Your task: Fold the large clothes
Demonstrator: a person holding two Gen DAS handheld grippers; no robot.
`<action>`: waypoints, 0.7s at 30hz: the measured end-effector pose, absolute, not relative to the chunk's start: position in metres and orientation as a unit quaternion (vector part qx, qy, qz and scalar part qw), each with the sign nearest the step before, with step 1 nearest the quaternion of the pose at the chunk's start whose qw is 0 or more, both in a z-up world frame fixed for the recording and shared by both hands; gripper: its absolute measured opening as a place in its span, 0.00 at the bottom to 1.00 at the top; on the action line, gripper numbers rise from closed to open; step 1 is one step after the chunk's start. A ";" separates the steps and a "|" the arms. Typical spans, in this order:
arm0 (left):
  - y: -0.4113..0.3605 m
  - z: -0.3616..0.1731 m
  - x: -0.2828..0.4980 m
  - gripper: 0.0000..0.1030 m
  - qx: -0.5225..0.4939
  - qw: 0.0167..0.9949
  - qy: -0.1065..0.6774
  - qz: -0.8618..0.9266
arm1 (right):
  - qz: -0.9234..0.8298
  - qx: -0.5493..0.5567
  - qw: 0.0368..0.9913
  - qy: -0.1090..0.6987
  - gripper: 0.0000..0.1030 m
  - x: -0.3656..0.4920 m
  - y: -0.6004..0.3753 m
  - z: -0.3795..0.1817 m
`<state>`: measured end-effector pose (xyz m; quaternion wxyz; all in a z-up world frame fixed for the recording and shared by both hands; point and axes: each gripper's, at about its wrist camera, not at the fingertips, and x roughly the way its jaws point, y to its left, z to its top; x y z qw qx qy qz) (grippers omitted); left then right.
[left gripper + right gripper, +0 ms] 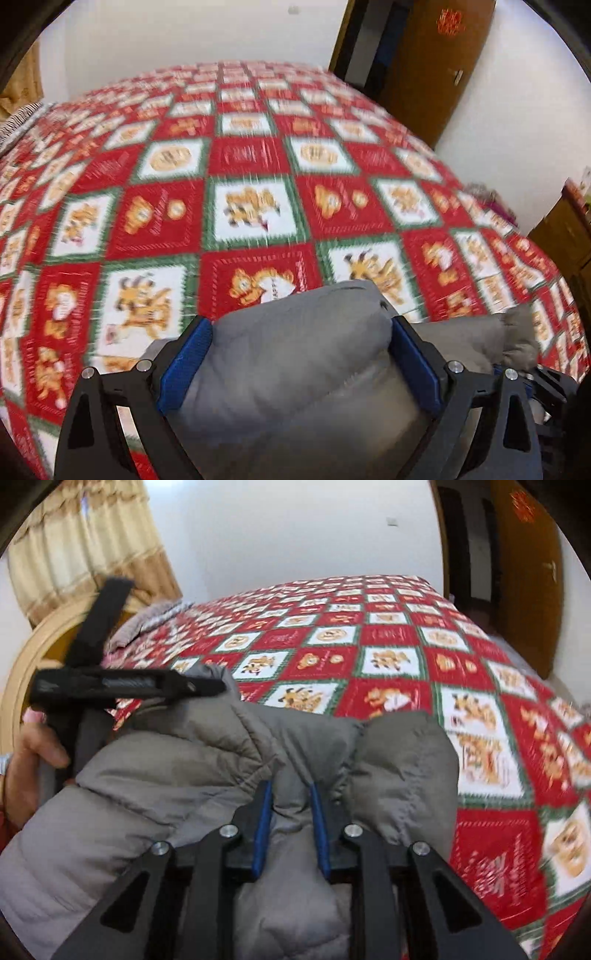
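The left gripper points steeply downward; its blue pads stand fairly wide and press on a thick bundle of the grey padded jacket between them; seen from the right wrist camera, the same gripper reaches in side-on from the left, with the person's left hand wrapped round its handle; the right gripper tilts down too, its blue pads drawn close and pinching a narrow fold of jacket.

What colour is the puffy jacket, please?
The puffy quilted jacket is grey, clearest in the right wrist view.
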<state>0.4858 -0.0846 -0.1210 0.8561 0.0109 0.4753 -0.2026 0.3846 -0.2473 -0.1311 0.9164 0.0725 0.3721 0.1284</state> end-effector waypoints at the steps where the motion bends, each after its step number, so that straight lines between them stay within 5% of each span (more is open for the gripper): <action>1: -0.087 -0.128 0.490 0.94 0.009 0.854 0.480 -0.200 | 0.125 0.082 0.917 0.369 0.21 0.384 -0.248 -0.135; 11: -0.101 -0.146 0.494 0.98 0.063 0.853 0.487 -0.176 | 0.117 0.093 0.914 0.377 0.21 0.388 -0.248 -0.140; 21: -0.027 -0.060 0.389 0.98 -0.021 0.847 0.450 -0.281 | 0.200 0.134 0.921 0.307 0.35 0.268 -0.261 -0.056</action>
